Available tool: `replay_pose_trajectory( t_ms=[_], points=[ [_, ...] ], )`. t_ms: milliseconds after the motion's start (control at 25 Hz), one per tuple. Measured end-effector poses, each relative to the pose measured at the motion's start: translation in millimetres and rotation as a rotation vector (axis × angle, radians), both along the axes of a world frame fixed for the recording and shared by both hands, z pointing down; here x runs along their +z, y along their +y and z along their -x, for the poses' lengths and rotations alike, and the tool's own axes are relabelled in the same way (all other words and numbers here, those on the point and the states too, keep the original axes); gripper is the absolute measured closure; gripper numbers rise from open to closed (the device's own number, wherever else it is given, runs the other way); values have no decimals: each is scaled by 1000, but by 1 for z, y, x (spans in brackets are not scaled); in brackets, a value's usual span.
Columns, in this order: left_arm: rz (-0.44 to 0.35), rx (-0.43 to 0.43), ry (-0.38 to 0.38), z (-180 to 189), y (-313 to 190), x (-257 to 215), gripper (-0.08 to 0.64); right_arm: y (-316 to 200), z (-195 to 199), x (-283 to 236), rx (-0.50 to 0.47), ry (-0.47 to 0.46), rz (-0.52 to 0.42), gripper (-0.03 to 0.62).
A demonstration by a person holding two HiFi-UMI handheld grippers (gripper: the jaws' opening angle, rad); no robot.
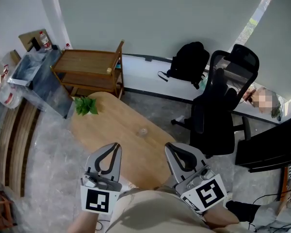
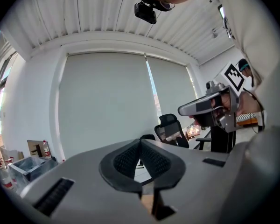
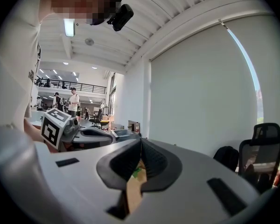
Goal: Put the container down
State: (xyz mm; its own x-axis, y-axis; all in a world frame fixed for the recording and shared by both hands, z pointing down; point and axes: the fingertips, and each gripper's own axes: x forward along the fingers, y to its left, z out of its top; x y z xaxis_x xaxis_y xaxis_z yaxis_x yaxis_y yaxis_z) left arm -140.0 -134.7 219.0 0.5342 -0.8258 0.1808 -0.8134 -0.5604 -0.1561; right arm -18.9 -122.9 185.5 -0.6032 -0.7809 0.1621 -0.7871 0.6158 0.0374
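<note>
Plant [image 1: 85,105] on table [image 1: 111,125], far left end; container [image 1: 143,131] mid-table; office chair [image 1: 218,115] right of table; cart [image 1: 89,69] behind.

The oval wooden table [image 1: 126,147] offers open room over its near half and middle, broken only by a small clear container [image 1: 143,131] near the centre and a potted plant [image 1: 85,106] at the far left end. On the right a black office chair [image 1: 218,115] stands close to the table's edge and narrows the approach from that side, with a dark monitor [image 1: 269,147] further right. Past the far end a wooden trolley [image 1: 89,69] stands just behind the plant and a plastic-wrapped bin [image 1: 36,79] crowds the far left, while the table's near left side opens onto floor [image 1: 53,174].
</note>
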Motion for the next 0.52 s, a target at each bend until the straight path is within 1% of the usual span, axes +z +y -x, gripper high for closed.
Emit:
replay_pose_trajectory(
  t_ms=[520],
  points=[
    [-4,-14,0,6,10,-5,549,6,0,-2,6,15,-14,595]
  ],
)
